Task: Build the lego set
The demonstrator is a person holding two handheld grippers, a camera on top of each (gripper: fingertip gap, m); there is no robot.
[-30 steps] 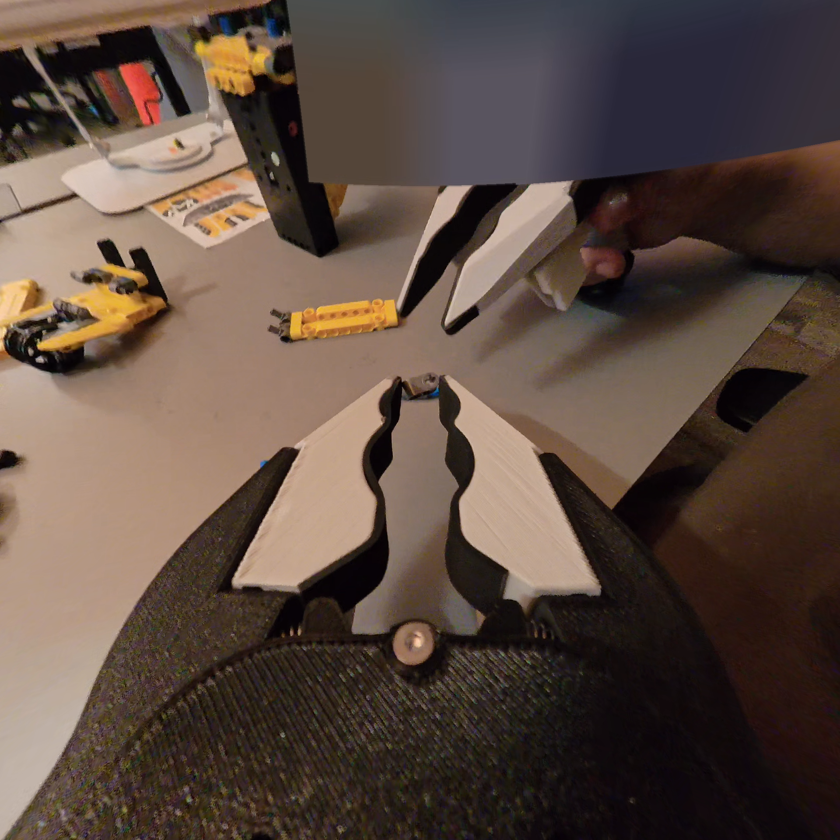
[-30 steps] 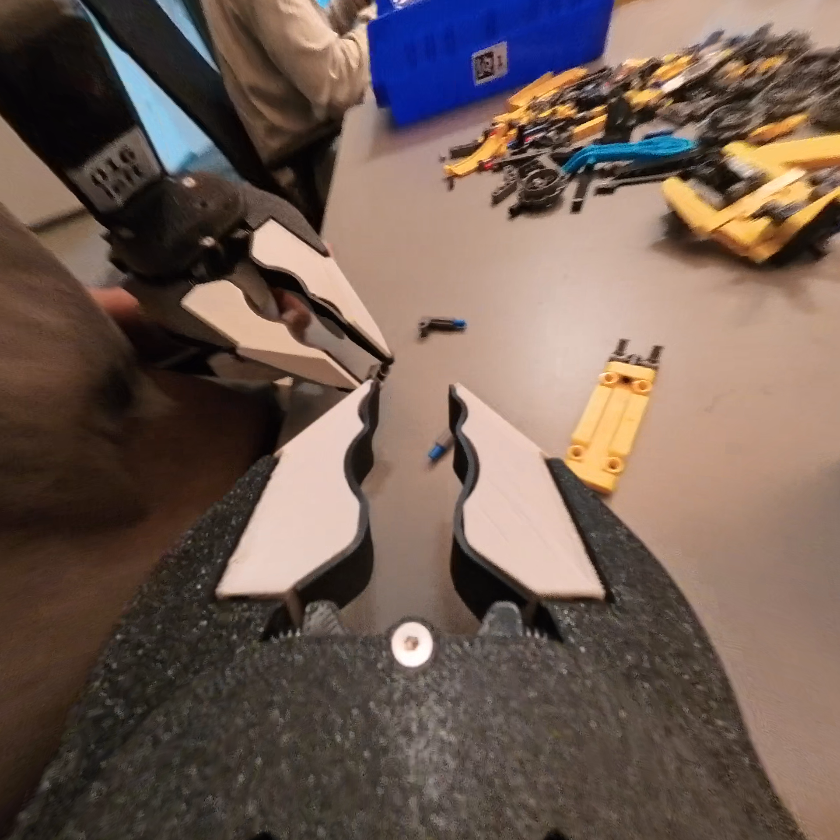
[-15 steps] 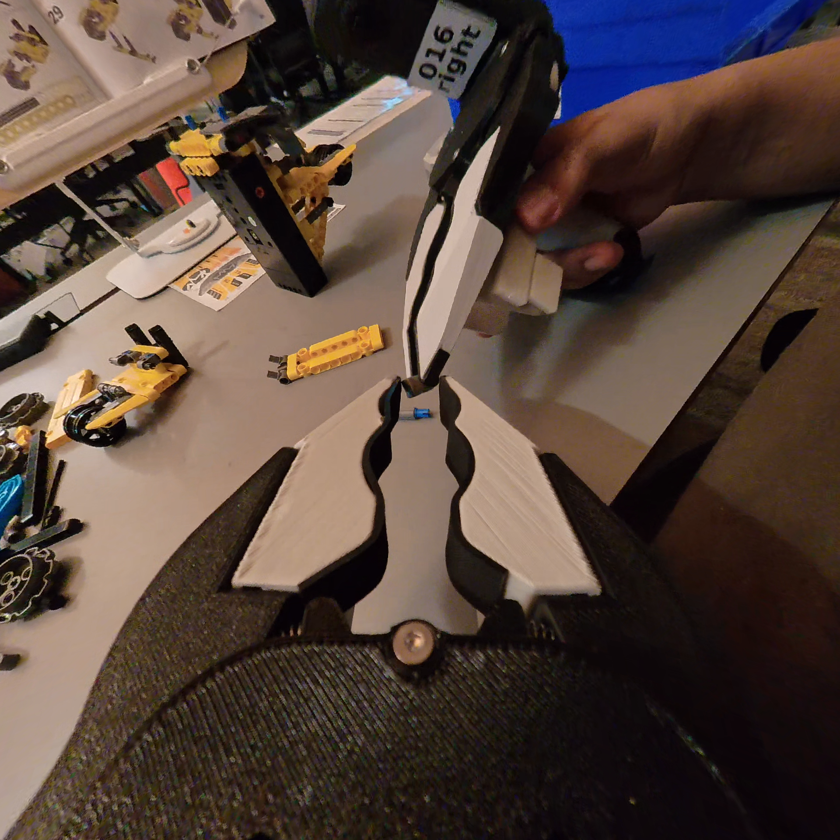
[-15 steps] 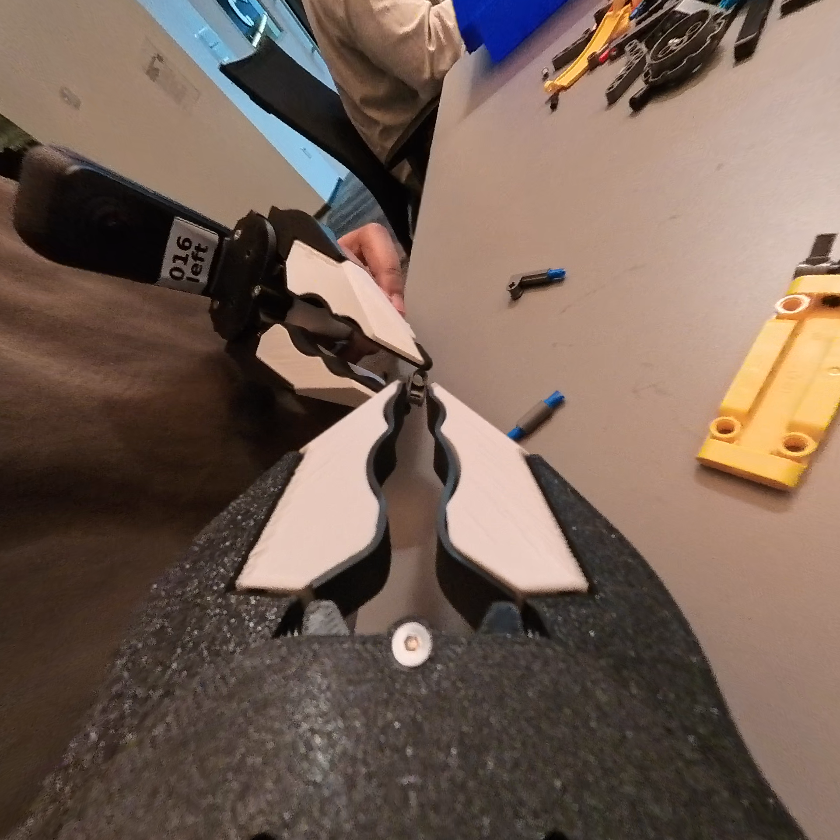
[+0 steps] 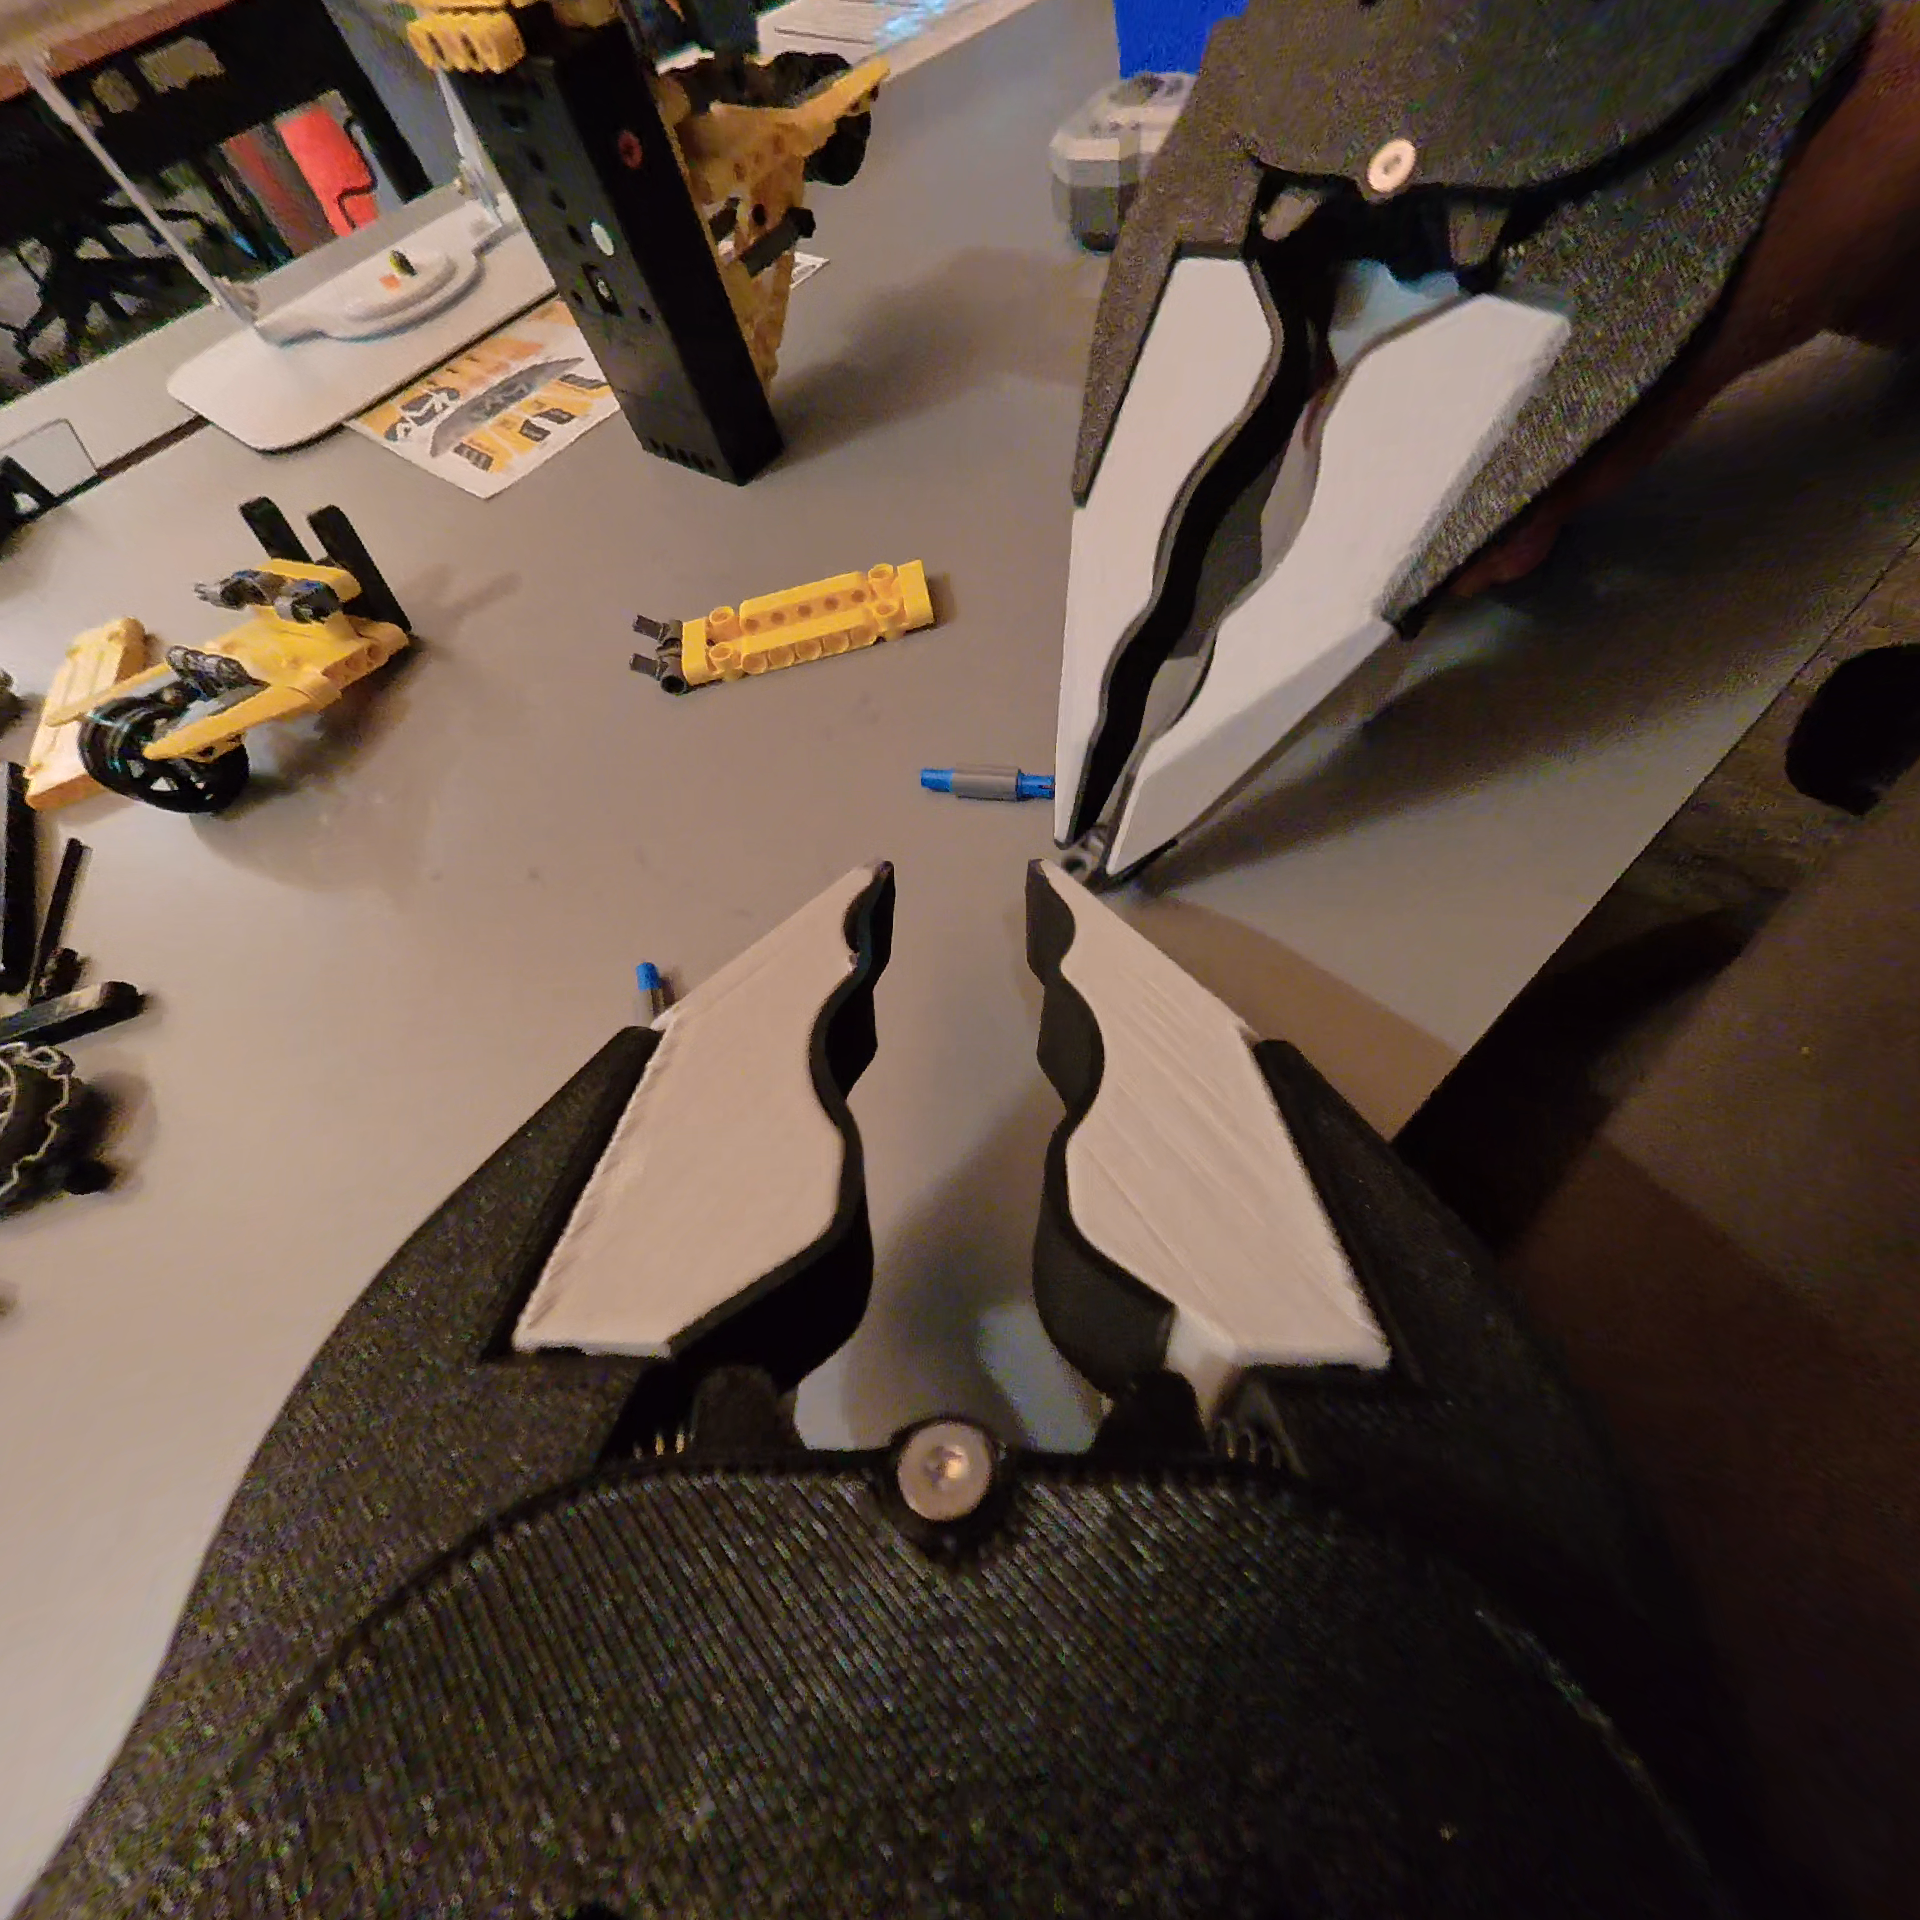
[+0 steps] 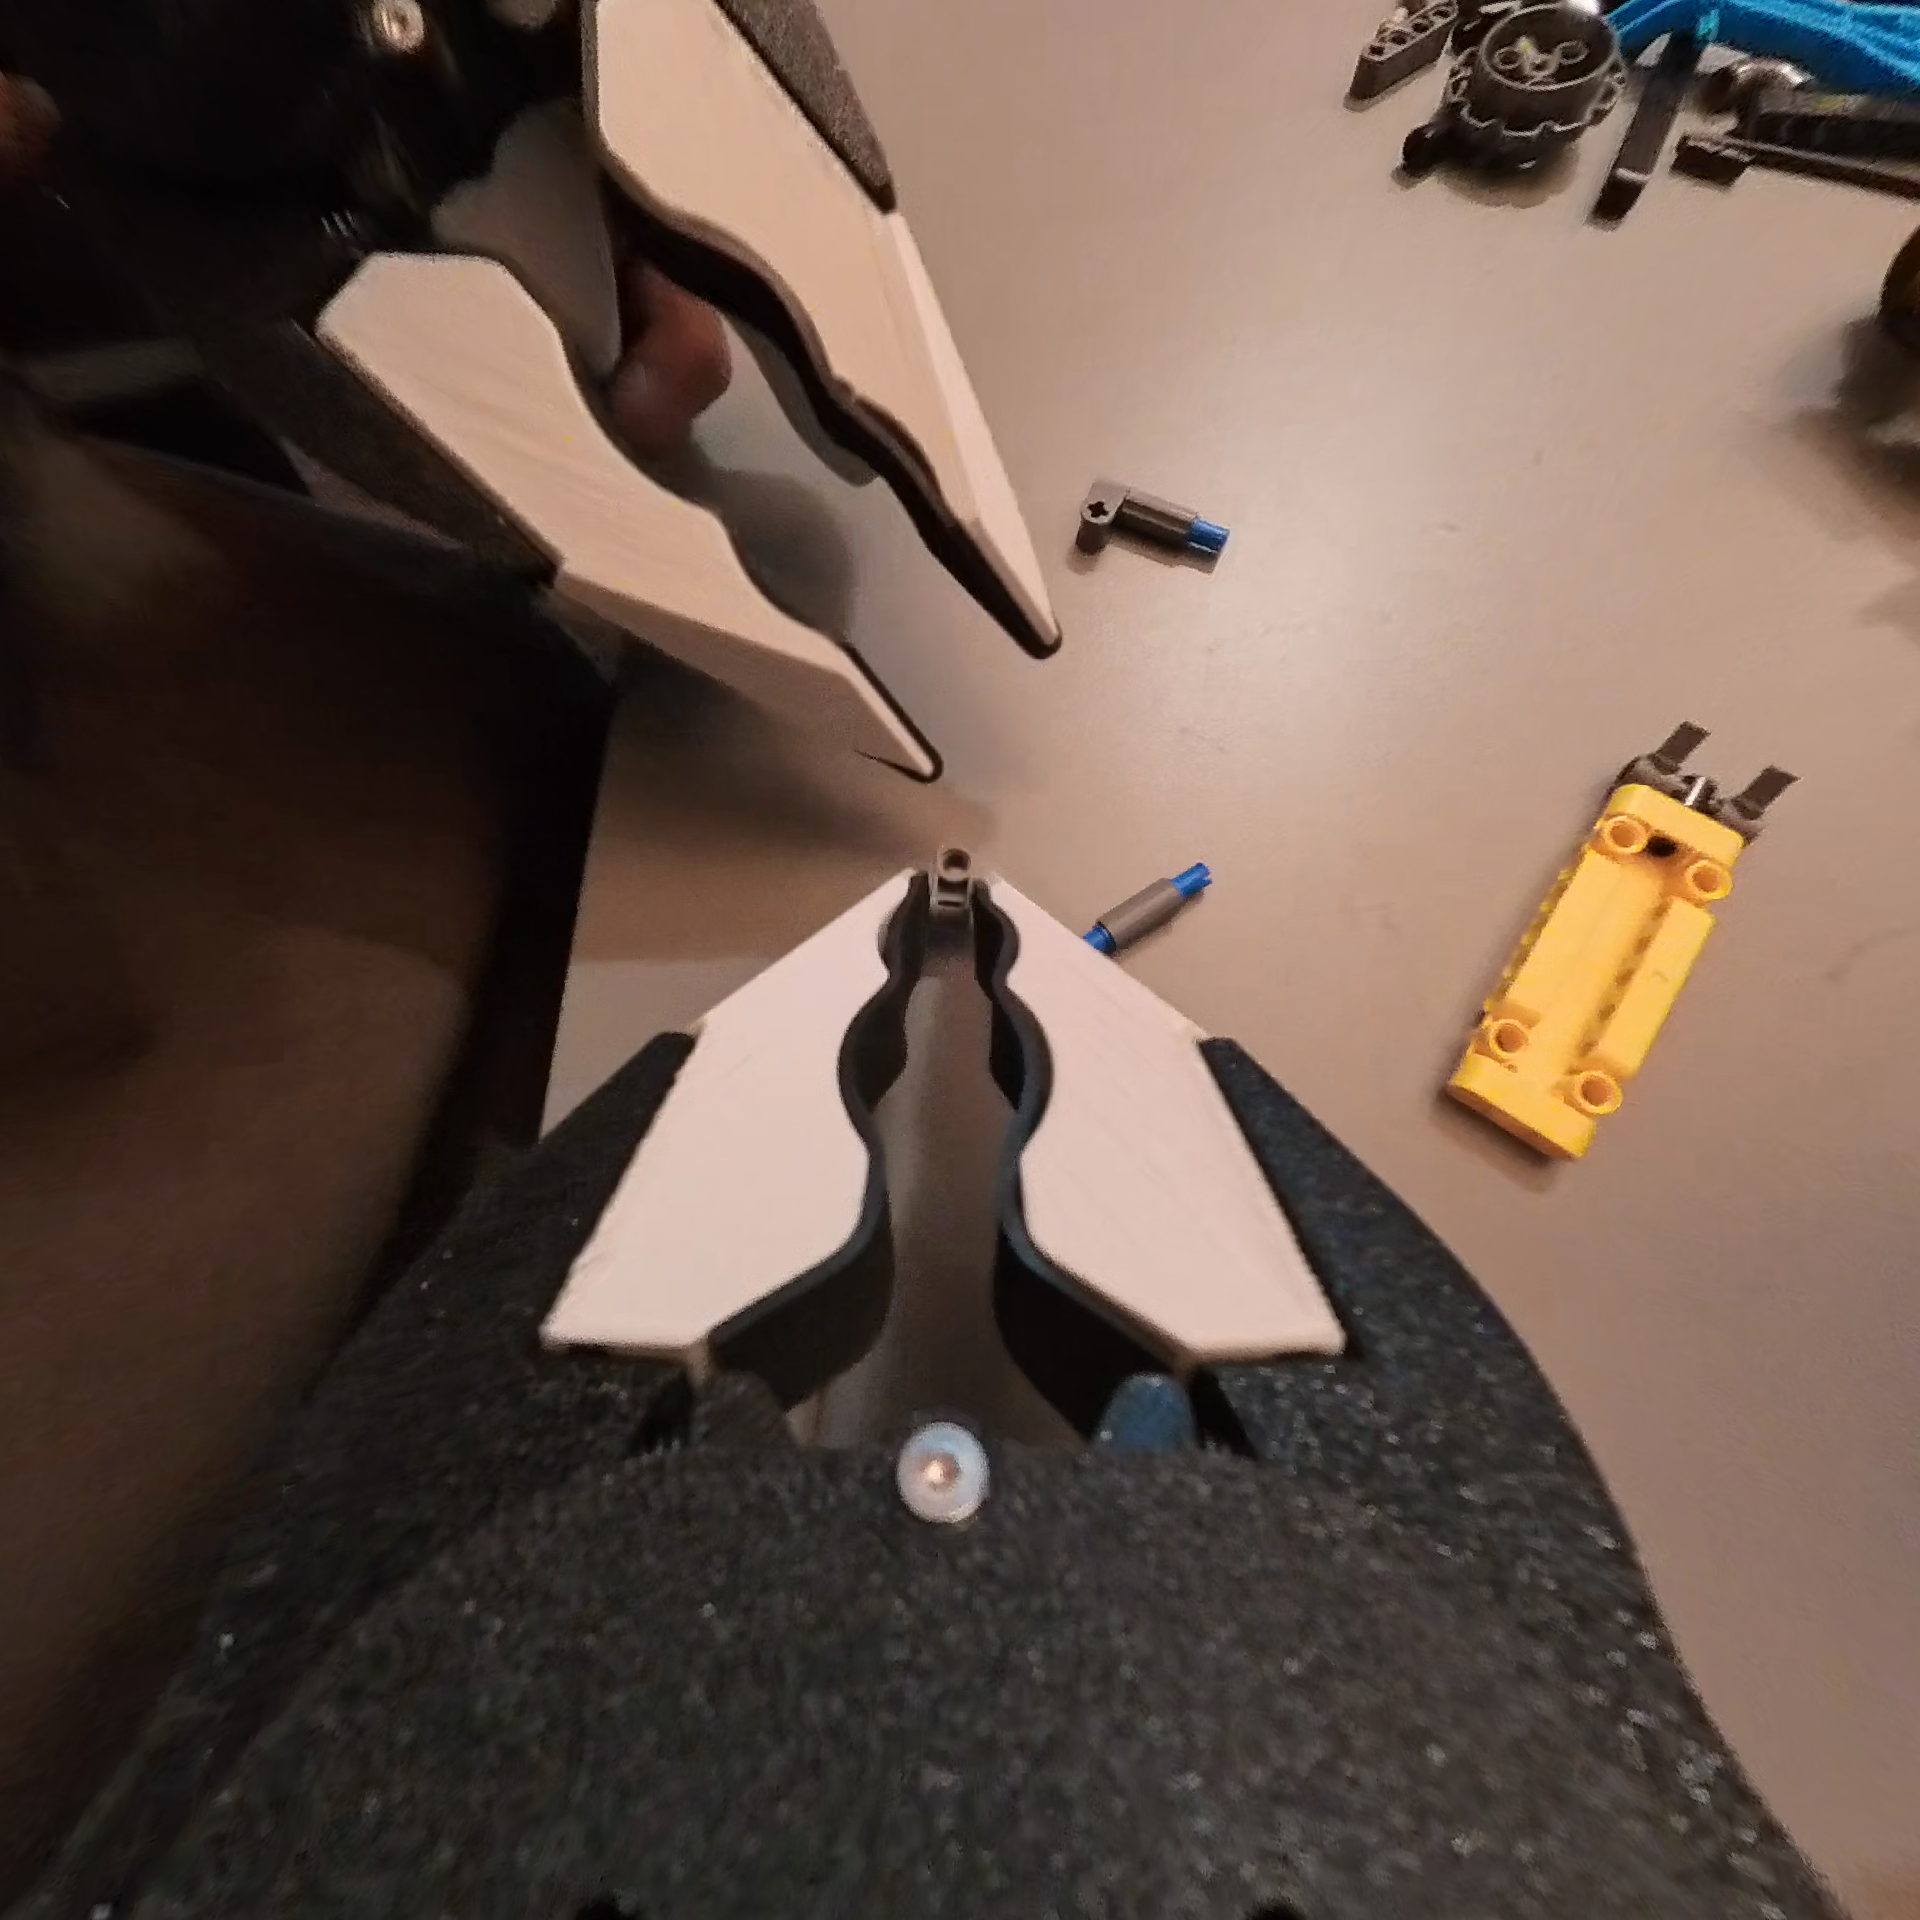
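My right gripper (image 6: 951,896) is shut on a small grey connector piece (image 6: 951,871) that sticks out past its tips, just above the grey table (image 6: 1351,520). My left gripper (image 5: 958,881) is open and empty, its right tip almost touching that piece (image 5: 1076,864). In the left wrist view the right gripper (image 5: 1088,854) comes down from the upper right. In the right wrist view the left gripper (image 6: 985,707) reaches in from the upper left, jaws apart. A grey pin with blue ends (image 5: 987,781) lies on the table beside both grippers, also in the right wrist view (image 6: 1143,910).
A yellow block with black connectors (image 5: 800,629) (image 6: 1590,966) lies farther out. A grey elbow piece with a blue pin (image 6: 1148,520), a yellow wheeled assembly (image 5: 208,686), a black and yellow tower model (image 5: 634,239), a leaflet (image 5: 488,405) and black gears (image 6: 1527,73) lie around. The table edge (image 5: 1558,935) runs at the right. Left and right tips are no more than a few centimetres apart. The yellow wheeled assembly (image 5: 208,686) lies around 20 cm away from my left fingertips.
One second ago my left gripper held the small grey piece and the right was open. The right closed on it, then the left opened and let go.
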